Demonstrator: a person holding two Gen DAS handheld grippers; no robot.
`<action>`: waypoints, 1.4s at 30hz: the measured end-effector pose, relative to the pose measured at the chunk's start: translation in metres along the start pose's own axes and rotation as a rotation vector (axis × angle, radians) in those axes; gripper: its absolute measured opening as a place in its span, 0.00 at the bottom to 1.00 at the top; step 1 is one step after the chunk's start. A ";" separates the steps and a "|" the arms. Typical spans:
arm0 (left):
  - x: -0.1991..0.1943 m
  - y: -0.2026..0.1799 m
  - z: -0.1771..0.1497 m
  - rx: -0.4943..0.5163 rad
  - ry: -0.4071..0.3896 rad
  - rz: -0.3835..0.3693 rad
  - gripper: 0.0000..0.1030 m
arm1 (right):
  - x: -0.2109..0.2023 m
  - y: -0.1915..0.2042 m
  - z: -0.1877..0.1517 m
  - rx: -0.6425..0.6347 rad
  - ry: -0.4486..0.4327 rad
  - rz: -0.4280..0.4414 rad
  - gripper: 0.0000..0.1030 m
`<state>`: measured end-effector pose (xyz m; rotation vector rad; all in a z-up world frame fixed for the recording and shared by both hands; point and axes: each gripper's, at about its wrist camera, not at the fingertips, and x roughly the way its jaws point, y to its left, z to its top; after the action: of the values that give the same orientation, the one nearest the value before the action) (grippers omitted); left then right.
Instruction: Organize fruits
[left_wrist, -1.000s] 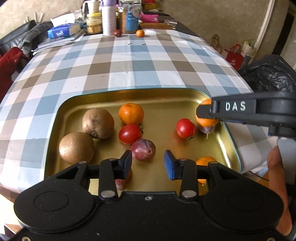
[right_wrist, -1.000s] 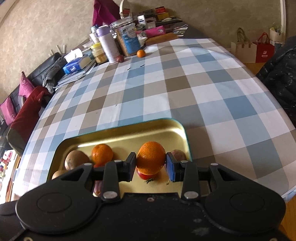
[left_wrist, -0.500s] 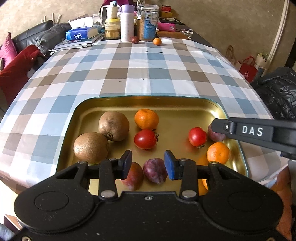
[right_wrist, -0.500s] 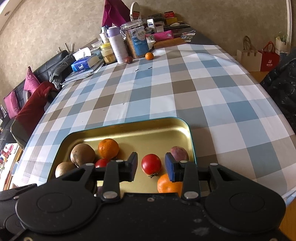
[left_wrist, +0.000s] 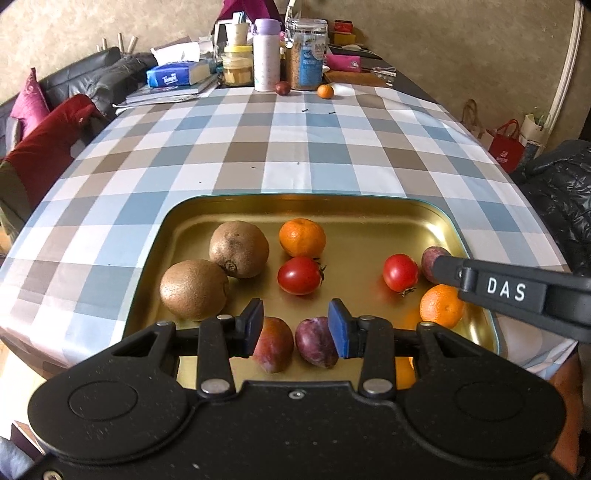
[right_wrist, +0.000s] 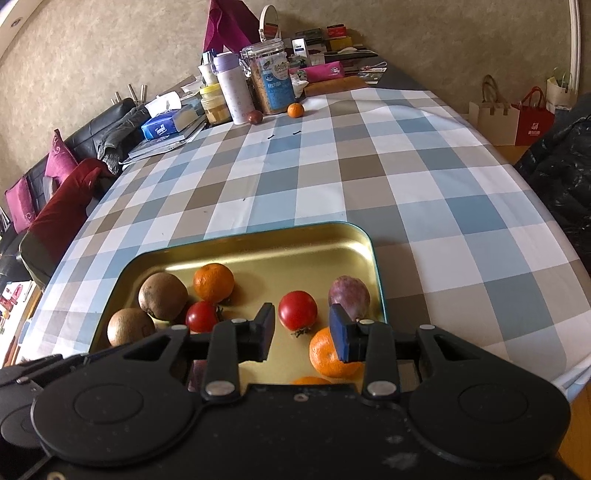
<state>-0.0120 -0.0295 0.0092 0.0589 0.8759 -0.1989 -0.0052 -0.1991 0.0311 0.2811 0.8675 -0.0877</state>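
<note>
Resting on the checked tablecloth, the gold tray holds all the nearby fruit. In the left wrist view two kiwis sit touching at the tray's left side, a tangerine lies just behind a tomato, and a second tomato sits further right, near a purple plum by the right wall. Another tangerine lies just in front of that plum, partly behind the right gripper's finger marked DAS. The left gripper hangs over the tray's near edge with a moderate gap between its blue pads and nothing gripped — below and beyond them lie a reddish fruit and a dark plum, side by side on the tray floor. The right gripper also stands parted and empty; through its gap the right-hand tomato shows on the tray, untouched, and an orange tangerine lies partly hidden behind its right pad. Far off at the table's other end a small tangerine and a dark round fruit sit on the cloth, beside a lilac bottle and a clear jar — well apart from the tray.
</note>
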 end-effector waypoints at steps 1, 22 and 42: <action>-0.001 0.000 -0.001 -0.002 -0.002 0.003 0.47 | -0.001 0.000 -0.002 -0.003 -0.002 -0.004 0.35; -0.021 -0.002 -0.030 -0.007 -0.060 0.099 0.56 | -0.035 0.008 -0.042 -0.060 -0.039 -0.003 0.35; -0.033 0.013 -0.045 -0.073 -0.083 0.106 0.56 | -0.041 0.018 -0.066 -0.124 -0.032 -0.036 0.35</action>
<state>-0.0639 -0.0054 0.0060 0.0286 0.7939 -0.0693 -0.0769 -0.1652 0.0260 0.1481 0.8430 -0.0712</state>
